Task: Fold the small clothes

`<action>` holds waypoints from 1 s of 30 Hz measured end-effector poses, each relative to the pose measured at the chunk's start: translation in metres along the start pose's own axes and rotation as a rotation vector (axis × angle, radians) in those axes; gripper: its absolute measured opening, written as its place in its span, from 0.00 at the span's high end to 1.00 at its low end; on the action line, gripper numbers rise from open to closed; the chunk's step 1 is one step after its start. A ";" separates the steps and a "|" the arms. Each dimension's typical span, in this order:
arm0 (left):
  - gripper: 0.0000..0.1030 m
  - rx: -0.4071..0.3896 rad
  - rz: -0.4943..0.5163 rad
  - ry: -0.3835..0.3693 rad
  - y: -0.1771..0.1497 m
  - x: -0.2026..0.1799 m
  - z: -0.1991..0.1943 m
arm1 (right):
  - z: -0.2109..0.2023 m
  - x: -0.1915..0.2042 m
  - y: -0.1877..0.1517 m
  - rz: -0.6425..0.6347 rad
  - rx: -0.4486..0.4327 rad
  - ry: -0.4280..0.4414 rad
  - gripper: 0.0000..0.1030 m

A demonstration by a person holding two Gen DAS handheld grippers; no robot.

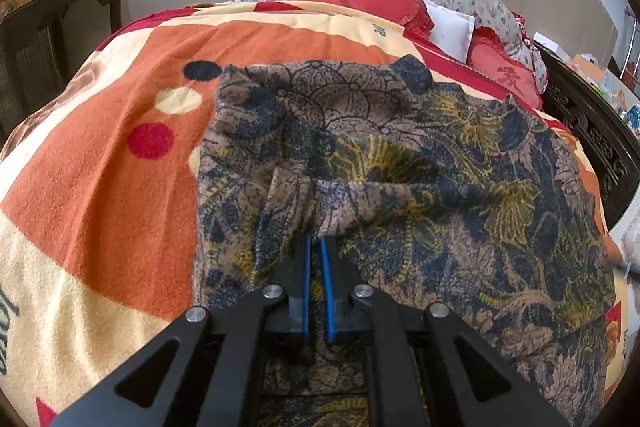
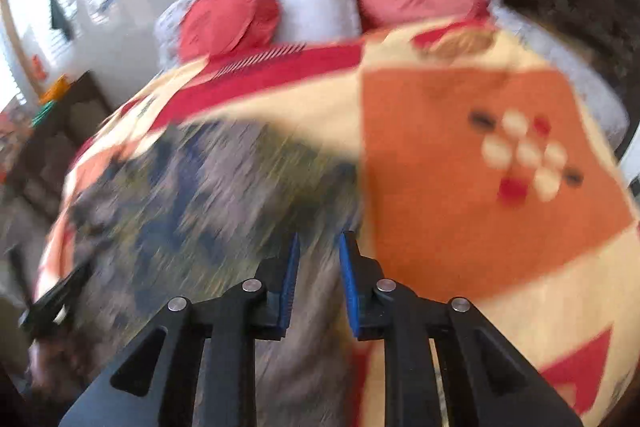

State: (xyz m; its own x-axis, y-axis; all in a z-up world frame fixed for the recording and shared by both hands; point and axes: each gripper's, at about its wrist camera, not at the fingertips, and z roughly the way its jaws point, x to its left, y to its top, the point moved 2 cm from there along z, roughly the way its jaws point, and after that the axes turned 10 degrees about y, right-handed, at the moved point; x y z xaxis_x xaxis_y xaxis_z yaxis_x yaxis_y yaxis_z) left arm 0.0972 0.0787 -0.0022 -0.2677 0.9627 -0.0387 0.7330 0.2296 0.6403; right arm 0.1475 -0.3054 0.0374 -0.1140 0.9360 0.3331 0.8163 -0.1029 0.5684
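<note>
Left wrist view shows our left gripper (image 1: 316, 247) with its blue fingers (image 1: 306, 267) pinched shut on a ridge of the patterned garment (image 1: 400, 155), which lies mid-frame on the bed's orange blanket (image 1: 120, 155). Right gripper (image 2: 319, 247) stands parted, nothing pinched, over the garment's edge. We should keep the left pinch firm and lay the fold over flat.
</note>
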 end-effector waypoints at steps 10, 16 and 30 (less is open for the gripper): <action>0.92 -0.005 0.027 0.033 -0.001 -0.006 0.000 | 0.006 0.012 0.005 -0.051 -0.032 -0.124 0.58; 0.92 -0.005 0.037 0.047 -0.001 -0.008 0.001 | 0.065 0.012 0.039 -0.103 0.014 -0.134 0.59; 0.92 -0.006 0.038 0.051 0.000 -0.009 0.001 | 0.023 0.065 -0.024 -0.134 0.020 -0.008 0.59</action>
State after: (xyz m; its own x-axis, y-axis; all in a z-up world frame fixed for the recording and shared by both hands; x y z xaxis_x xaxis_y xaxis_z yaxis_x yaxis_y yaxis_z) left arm 0.0998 0.0700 -0.0027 -0.2713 0.9622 0.0244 0.7396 0.1922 0.6450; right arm 0.1332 -0.2339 0.0278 -0.2179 0.9437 0.2491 0.8055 0.0298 0.5919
